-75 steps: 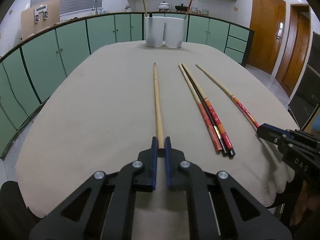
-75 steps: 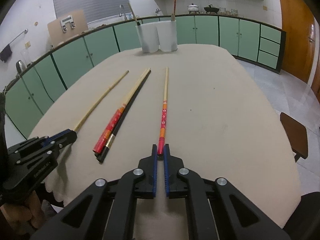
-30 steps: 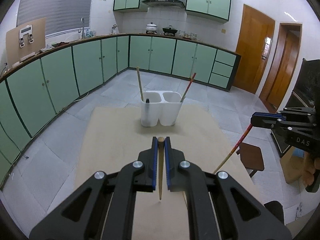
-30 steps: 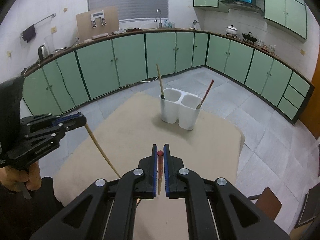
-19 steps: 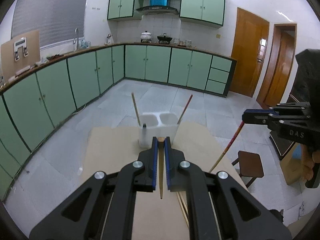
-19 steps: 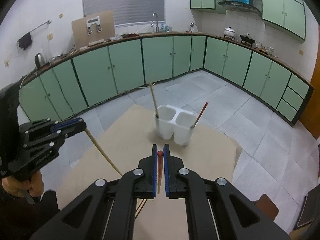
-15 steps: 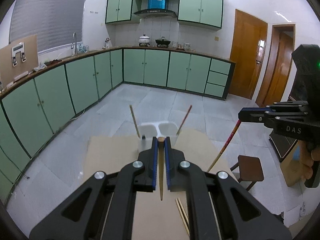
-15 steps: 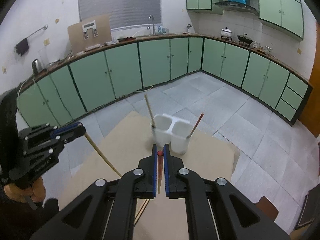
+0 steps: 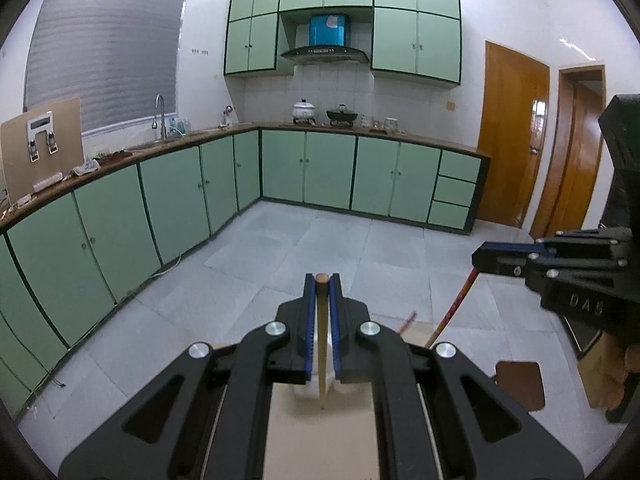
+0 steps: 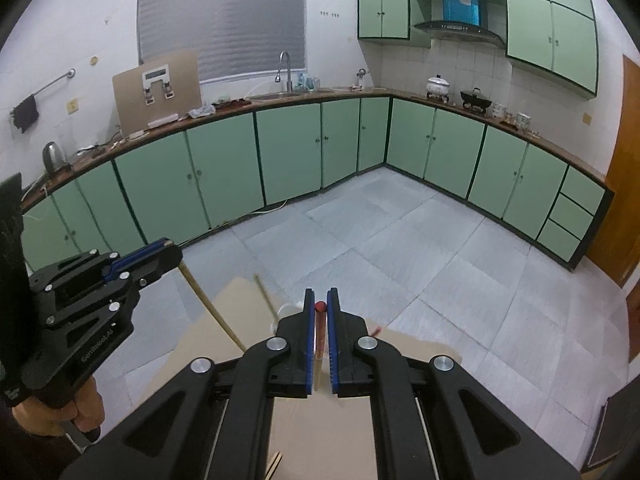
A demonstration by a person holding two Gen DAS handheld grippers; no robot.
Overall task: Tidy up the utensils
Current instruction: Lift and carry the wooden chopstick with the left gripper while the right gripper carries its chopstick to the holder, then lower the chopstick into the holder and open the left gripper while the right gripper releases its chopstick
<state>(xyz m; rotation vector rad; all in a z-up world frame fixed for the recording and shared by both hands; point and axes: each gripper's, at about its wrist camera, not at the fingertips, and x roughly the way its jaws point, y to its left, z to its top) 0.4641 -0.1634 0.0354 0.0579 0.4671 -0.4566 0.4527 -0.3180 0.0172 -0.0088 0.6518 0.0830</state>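
Note:
My left gripper [image 9: 322, 280] is shut on the top end of a plain wooden chopstick [image 9: 322, 360], which hangs down over the beige table [image 9: 320, 448]. My right gripper [image 10: 319, 305] is shut on a red-ended chopstick [image 10: 317, 344], also hanging tip down. Each gripper shows in the other's view: the right gripper [image 9: 480, 258] with its red-patterned chopstick [image 9: 456, 304], and the left gripper [image 10: 170, 250] with its wooden chopstick [image 10: 212, 308]. The white two-cup holder [image 10: 285, 311] sits just beyond the fingers, mostly hidden. A wooden stick [image 10: 264, 292] and a red stick [image 9: 408, 322] stand in it.
Loose chopsticks [image 10: 276, 460] lie on the table below the right gripper. A brown stool seat [image 9: 520, 386] stands right of the table. A hand [image 10: 84, 408] holds the left gripper's handle. Green cabinets and grey floor tiles lie beyond the table.
Both grippers have risen and moved towards the holder with their chopsticks. The holder has slid down in both views and is now mostly behind the fingers.

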